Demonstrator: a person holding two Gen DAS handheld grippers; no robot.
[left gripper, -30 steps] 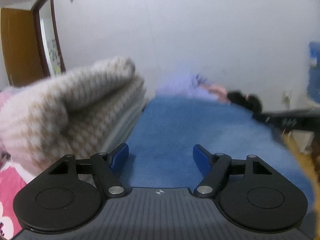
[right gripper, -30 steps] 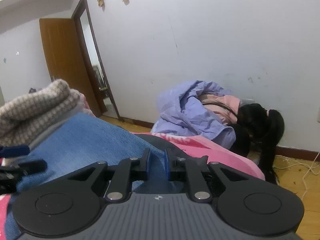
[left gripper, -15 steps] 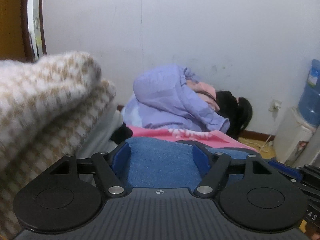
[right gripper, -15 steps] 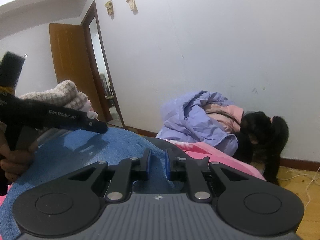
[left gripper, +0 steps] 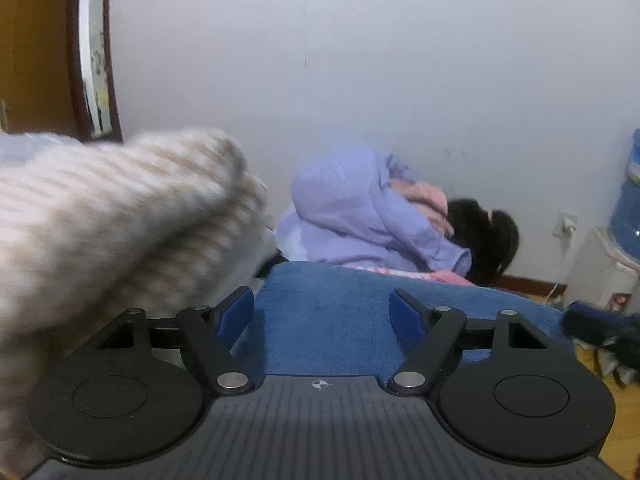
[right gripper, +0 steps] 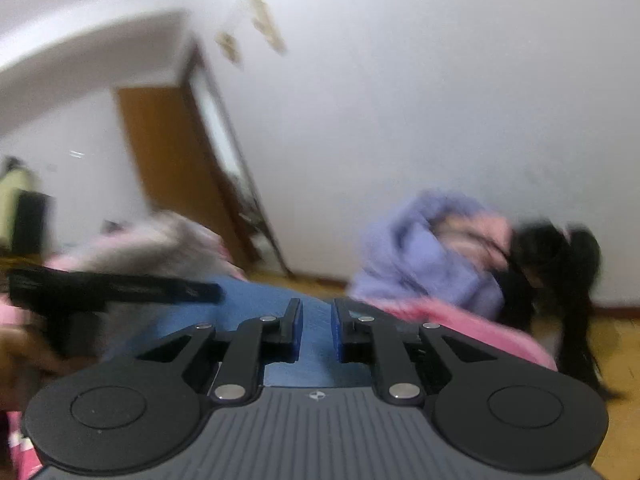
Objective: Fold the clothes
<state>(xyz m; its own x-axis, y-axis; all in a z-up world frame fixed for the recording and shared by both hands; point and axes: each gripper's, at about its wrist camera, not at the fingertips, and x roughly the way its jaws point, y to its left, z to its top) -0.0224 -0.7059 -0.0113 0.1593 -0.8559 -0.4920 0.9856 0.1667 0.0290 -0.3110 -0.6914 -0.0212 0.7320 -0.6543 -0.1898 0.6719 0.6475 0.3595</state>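
Looks like we're between folds here. The blue garment (left gripper: 340,312) lies spread on the bed right under both grippers, and my guess is the next move is to get hold of an edge and carry it over.

The left gripper (left gripper: 322,312) is released, blue pads spread wide over the blue cloth with nothing pressed between them; they've just opened a touch more. The right gripper (right gripper: 316,330) is nearly closed, a thin slot left between the pads with blue cloth showing through it. I can't tell if it's actually pinching fabric or just hovering over it.

Texture-wise the blue garment looks like a nappy, towel-like knit, thick and floppy, so it'll sag unless both corners get lifted together. Left of it sits a rounded stack topped by a beige-and-white checked knit (left gripper: 120,220), chunky and soft. Beyond the blue garment there's a puffy lilac jacket (left gripper: 360,216) heaped against the wall, and pink bedding (right gripper: 472,328) peeks out at its far edge.
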